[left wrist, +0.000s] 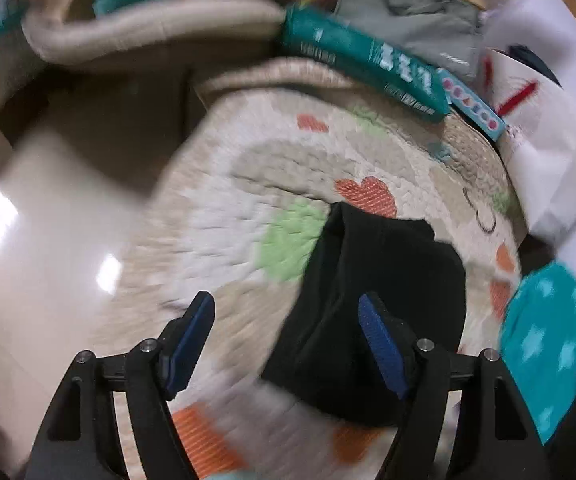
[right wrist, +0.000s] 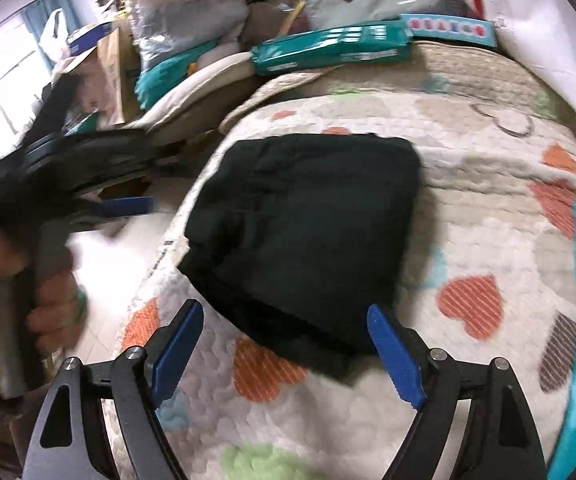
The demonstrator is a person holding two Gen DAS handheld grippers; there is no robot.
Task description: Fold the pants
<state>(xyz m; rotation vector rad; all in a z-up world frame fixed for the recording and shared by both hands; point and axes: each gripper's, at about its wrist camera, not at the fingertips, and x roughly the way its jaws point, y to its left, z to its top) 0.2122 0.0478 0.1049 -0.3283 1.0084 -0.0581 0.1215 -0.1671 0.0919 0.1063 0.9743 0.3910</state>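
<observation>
Lying folded on the quilt point(right wrist: 468, 240), black pants point(right wrist: 304, 232) sit just ahead of the right hand-held gripper point(right wrist: 283, 344).

Matt black cloth pants point(right wrist: 304, 224) on quilted fabric bedspread point(right wrist: 468, 216)

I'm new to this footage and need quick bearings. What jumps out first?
The folded black pants stand out, lying dark on a pale quilt with orange hearts. Both hand-held grippers hover open, blue-padded: the right at the pants' near edge, the left blurred beside the bed. Clutter, including a teal package, lines the far edge.
</observation>
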